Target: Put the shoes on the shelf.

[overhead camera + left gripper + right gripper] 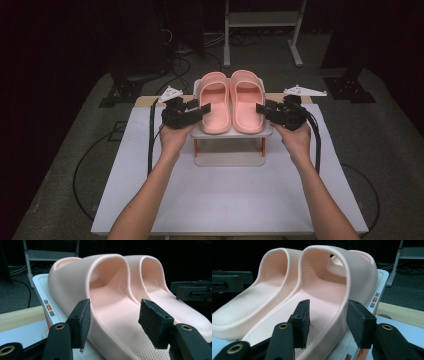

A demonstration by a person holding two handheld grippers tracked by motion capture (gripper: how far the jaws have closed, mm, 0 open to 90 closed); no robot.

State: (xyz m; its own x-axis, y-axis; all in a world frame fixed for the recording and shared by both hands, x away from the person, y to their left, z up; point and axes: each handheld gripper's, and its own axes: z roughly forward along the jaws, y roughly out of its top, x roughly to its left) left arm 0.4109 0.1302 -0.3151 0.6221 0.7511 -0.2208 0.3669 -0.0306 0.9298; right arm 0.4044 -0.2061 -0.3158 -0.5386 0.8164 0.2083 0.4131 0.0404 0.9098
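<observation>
Two pink slippers stood side by side, touching, on the upper tier of a small white rack (227, 158) placed near the far middle of the pale surface (225, 200); their toes pointed away from the person and their open heels toward the person.

The left tongs (201, 109), held in the person's left hand (175, 136), came in level from the left at the left slipper (214, 102). In the left gripper view the jaws stood apart and straddled that slipper's outer side wall (82, 290): one pad (82, 323) lay outside the wall, the other pad (155, 323) hung over the dimpled footbed. Neither pad could be seen pressing on the slipper.

The right tongs (261, 109), held in the right hand (296, 137), came in level from the right at the right slipper (248, 100). In the right gripper view its jaws also stood apart, astride the outer side wall (352, 285), with one pad (302, 320) inside over the footbed and the other pad (359, 322) outside, just beside the wall. A gap showed between the outer pad and the wall.

The rack's edge carried a small row of grey and orange squares (48, 307). A black cable (150, 140) trailed from the left tongs across the surface. A strip of bare wood (402, 311) bordered the far edge of the surface.
</observation>
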